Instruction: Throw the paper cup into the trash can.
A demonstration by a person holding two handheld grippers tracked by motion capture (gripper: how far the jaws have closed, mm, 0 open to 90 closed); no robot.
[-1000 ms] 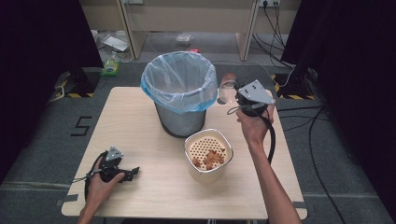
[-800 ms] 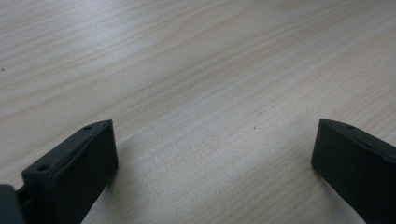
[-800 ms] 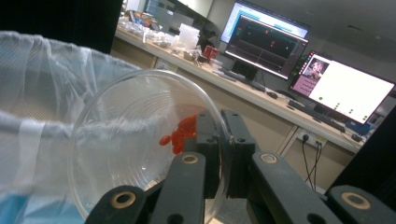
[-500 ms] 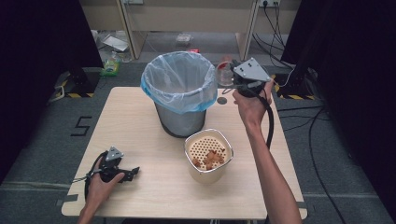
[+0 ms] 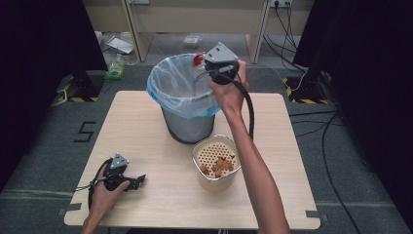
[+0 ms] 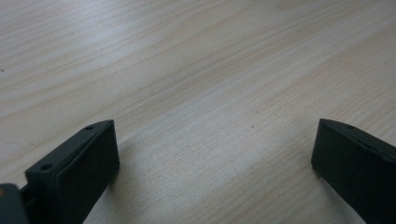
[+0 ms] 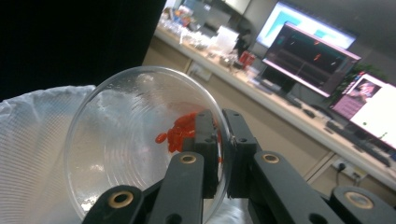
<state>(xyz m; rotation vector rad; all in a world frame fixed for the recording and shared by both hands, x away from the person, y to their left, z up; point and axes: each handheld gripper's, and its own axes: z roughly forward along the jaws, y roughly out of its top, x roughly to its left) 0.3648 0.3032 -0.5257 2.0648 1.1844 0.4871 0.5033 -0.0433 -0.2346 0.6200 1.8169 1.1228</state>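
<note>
My right gripper (image 5: 202, 66) hangs above the far rim of the grey bin (image 5: 187, 122), which is lined with a blue bag. It is shut on the rim of a clear plastic cup (image 7: 135, 144), one jaw inside and one outside. The jaws have just eased a touch wider, with the rim still pinched between them. The cup (image 5: 197, 60) lies tilted on its side, and small red pieces (image 7: 175, 133) cling inside it. The bag's edge (image 7: 32, 140) shows just below the cup. My left gripper (image 5: 139, 180) rests open on the wooden table (image 6: 201, 70) at the front left with nothing between its jaws.
A cream perforated basket (image 5: 214, 184) holding brownish bits stands just in front of the bin. The table (image 5: 146, 131) is bare wood at the left and right. Cables, desks and dark curtains surround it; monitors on a long bench (image 7: 308, 60) show behind the cup.
My right hand has carried the cup up and to the left, from beside the bin's right edge to above its far rim. The left hand has stayed put.
</note>
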